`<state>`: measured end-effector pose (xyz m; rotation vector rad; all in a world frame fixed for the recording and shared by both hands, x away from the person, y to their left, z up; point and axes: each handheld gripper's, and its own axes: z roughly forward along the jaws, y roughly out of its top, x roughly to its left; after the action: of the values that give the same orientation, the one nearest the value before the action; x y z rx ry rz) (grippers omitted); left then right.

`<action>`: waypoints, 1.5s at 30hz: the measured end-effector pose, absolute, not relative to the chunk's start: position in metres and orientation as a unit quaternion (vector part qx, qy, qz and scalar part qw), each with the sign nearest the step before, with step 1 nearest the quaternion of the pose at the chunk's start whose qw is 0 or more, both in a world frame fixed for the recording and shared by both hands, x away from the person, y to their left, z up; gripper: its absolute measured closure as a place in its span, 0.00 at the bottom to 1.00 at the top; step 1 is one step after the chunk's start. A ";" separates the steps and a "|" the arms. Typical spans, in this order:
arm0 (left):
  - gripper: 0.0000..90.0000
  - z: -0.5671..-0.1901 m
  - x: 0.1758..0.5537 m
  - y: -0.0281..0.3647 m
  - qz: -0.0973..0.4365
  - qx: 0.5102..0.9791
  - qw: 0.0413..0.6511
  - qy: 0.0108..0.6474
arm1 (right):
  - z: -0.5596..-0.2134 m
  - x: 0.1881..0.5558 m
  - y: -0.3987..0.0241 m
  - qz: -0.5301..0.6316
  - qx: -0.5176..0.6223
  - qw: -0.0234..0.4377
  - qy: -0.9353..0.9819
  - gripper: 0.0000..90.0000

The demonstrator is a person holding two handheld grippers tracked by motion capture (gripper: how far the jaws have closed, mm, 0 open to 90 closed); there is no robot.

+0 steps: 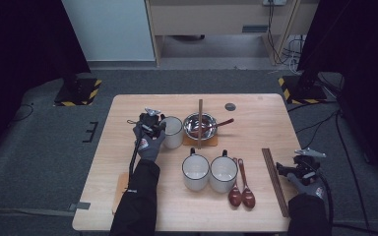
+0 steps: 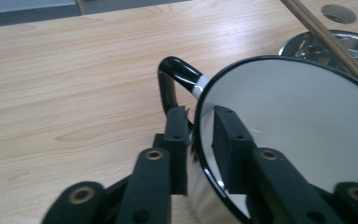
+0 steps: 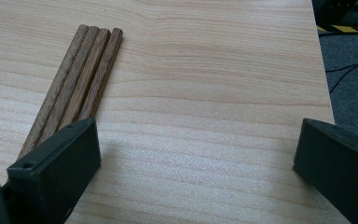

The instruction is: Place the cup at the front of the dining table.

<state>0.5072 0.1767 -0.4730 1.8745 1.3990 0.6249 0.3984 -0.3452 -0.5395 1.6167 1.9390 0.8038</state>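
White enamel mug [image 1: 173,132] stands on the worktop [image 1: 128,108], left of the steel bowl [image 1: 200,126], with the left hand-held gripper [image 1: 158,129] at its rim. In the left gripper view one jaw sits outside the wall beside the black handle [image 2: 175,74] and the other inside the mouth; a narrow gap shows at the rim [image 2: 200,100], so the jaws straddle the wall rather than clamp it. Judged: grip slack, mug resting on its own base.

Handling, judged: enamelled metal, stiff, fairly light when empty, glossy and likely slippery at a thin rim. Chips if knocked. A pinch across the wall close to the handle root looks best, since the handle stops rotation.

Right hand-held gripper [image 1: 285,171] hovers at the right edge with jaws spread wide and empty, just beside the chopsticks [image 3: 81,74].

Count:
- mugs: three (one by the bowl, two [image 1: 209,172] side by side nearer the person)
- bowl: one, on a coaster [image 1: 211,142], spoon [image 1: 222,123] inside, a stick [image 1: 200,123] across it
- dark wooden spoons [image 1: 241,189]: two
- chopsticks at right: four
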 end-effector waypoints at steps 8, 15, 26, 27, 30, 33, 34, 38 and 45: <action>0.67 -0.457 0.496 0.188 0.240 0.710 0.398 0.530 | -0.540 0.398 -0.345 0.294 0.592 0.244 0.710 0.00; 0.57 -0.447 0.480 0.196 0.212 0.706 0.445 0.508 | -0.540 0.398 -0.345 0.294 0.592 0.244 0.710 0.00; 0.50 -0.444 0.447 0.209 0.211 0.707 0.473 0.481 | -0.540 0.398 -0.345 0.294 0.592 0.244 0.710 0.00; 0.49 -0.444 0.444 0.211 0.211 0.707 0.476 0.479 | -0.540 0.398 -0.345 0.294 0.592 0.244 0.710 0.00; 0.47 -0.444 0.433 0.214 0.217 0.713 0.475 0.468 | -0.540 0.398 -0.345 0.294 0.592 0.244 0.710 0.00; 0.44 -0.446 0.422 0.219 0.223 0.715 0.474 0.463 | -0.540 0.398 -0.345 0.294 0.592 0.244 0.710 0.00; 0.43 -0.447 0.419 0.221 0.225 0.716 0.474 0.461 | -0.540 0.398 -0.345 0.294 0.592 0.244 0.710 0.00; 0.38 -0.455 0.405 0.230 0.226 0.717 0.470 0.463 | -0.540 0.398 -0.345 0.294 0.592 0.244 0.710 0.00; 0.35 -0.475 0.391 0.246 0.216 0.721 0.446 0.483 | -0.540 0.398 -0.345 0.294 0.592 0.244 0.710 0.01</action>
<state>0.3913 0.2463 -0.4750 1.7868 1.1970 0.5343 0.3983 -0.3451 -0.5395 1.6164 1.9386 0.8027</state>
